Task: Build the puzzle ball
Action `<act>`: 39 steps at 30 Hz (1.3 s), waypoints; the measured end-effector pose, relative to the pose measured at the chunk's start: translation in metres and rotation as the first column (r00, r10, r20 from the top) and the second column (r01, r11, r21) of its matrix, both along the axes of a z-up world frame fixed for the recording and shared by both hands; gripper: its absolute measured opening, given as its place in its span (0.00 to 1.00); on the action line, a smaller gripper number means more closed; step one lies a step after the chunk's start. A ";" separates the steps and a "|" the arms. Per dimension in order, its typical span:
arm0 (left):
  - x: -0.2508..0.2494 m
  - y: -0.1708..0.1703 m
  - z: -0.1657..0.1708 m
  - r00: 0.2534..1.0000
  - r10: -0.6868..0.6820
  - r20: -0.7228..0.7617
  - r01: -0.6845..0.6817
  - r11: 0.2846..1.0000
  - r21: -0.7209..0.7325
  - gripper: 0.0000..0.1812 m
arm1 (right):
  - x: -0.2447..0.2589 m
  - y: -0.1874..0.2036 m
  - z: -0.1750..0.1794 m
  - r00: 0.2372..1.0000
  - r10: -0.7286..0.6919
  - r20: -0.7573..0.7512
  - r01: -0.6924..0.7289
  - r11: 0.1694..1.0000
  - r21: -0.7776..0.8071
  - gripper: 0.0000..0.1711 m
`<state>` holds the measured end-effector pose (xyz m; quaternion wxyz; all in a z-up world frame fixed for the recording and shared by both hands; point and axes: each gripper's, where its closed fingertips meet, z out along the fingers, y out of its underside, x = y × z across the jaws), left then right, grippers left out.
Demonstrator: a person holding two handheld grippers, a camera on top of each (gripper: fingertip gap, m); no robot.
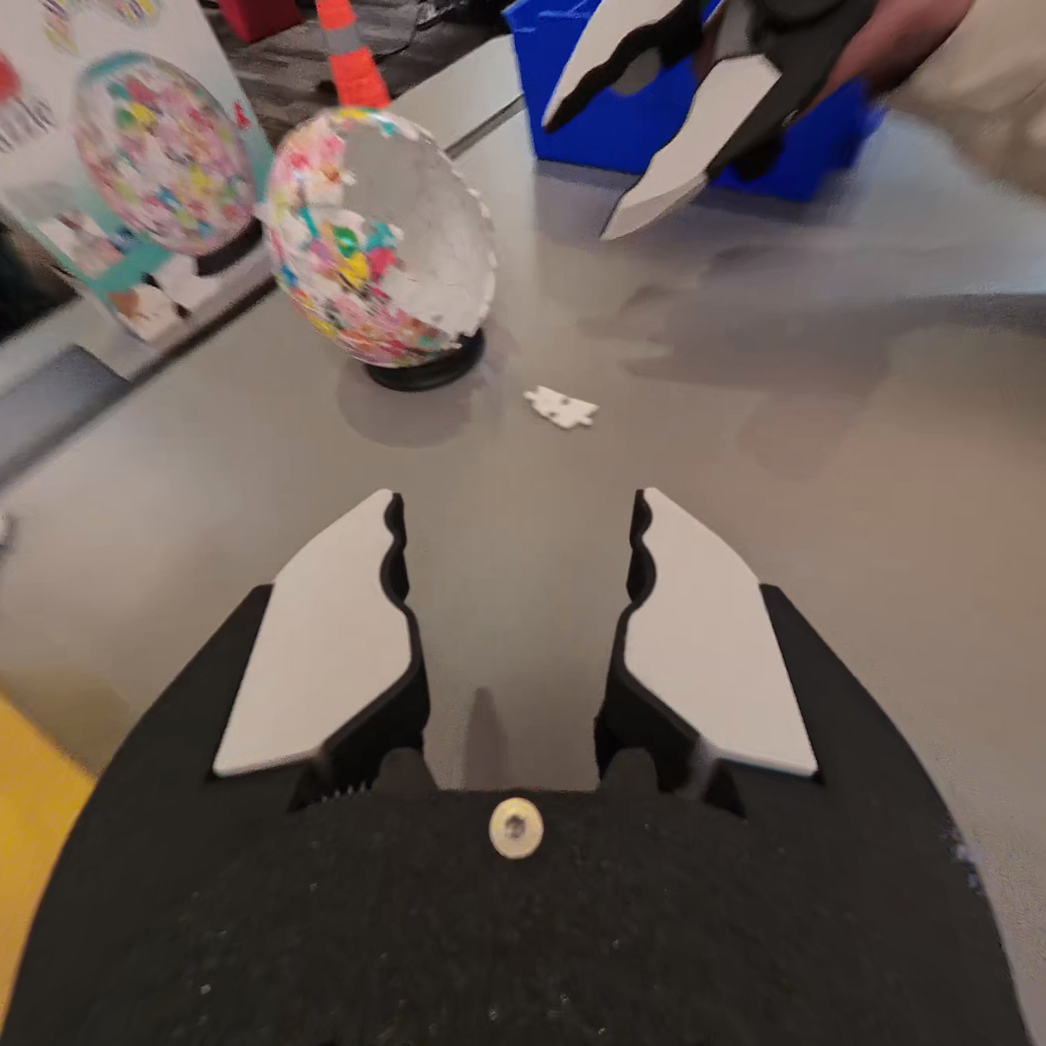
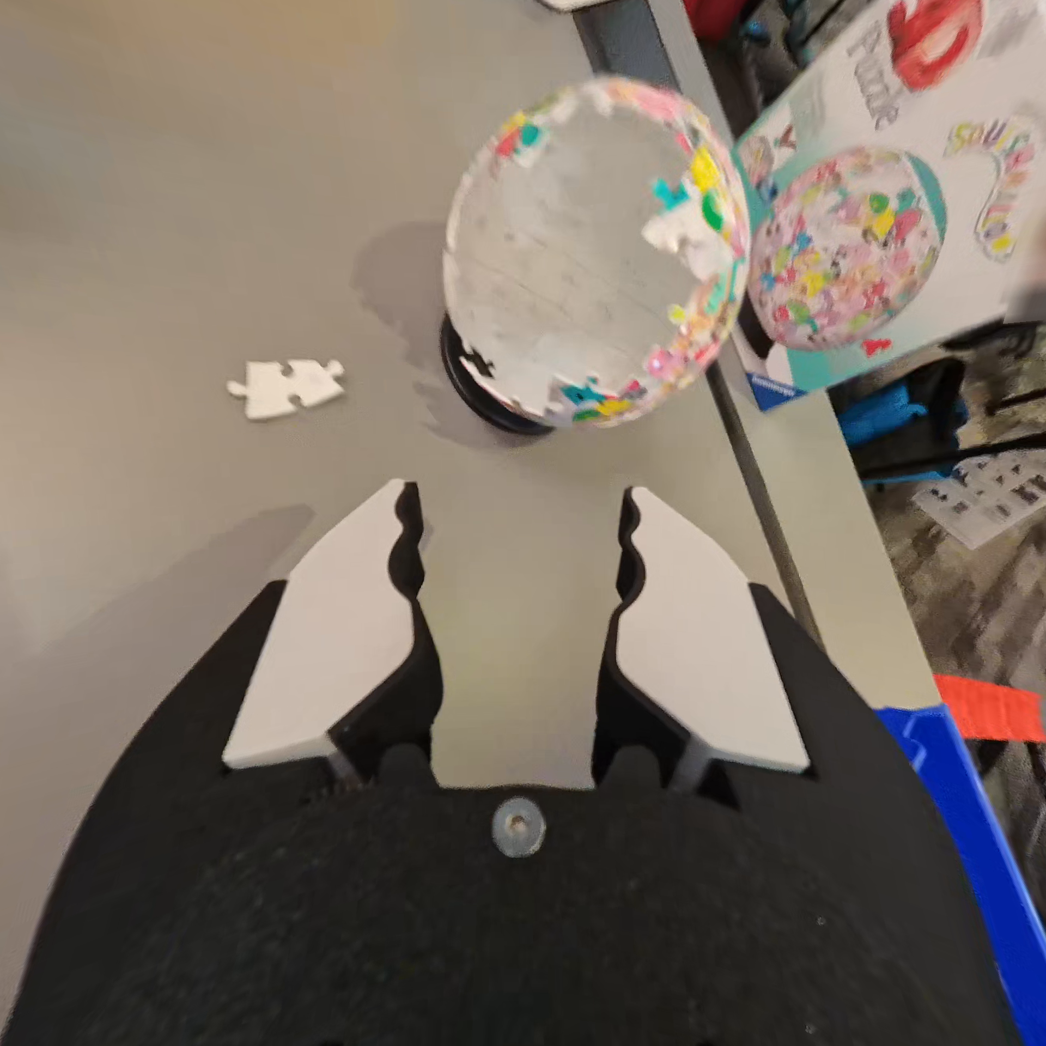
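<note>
A half-built ball [image 2: 594,254] on a stand [image 2: 487,396] is seen near the table [image 2: 170,170] edge, loose pieces [image 2: 286,388] beside it, both the left gripper [image 1: 515,504] and the right gripper [image 2: 518,498] spread and empty.

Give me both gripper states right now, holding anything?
Left gripper: open, empty, above the table.
Right gripper: open, empty; the loose puzzle pieces lie untouched beside the half-built puzzle ball.
</note>
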<state>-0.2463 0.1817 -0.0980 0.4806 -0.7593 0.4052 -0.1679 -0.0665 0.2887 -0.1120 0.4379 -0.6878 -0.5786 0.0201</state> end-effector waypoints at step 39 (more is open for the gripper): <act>0.051 0.066 -0.047 0.998 0.019 0.061 -0.019 1.000 0.001 0.41 | -0.009 0.036 0.000 0.854 -0.116 -0.508 0.183 0.979 0.085 0.22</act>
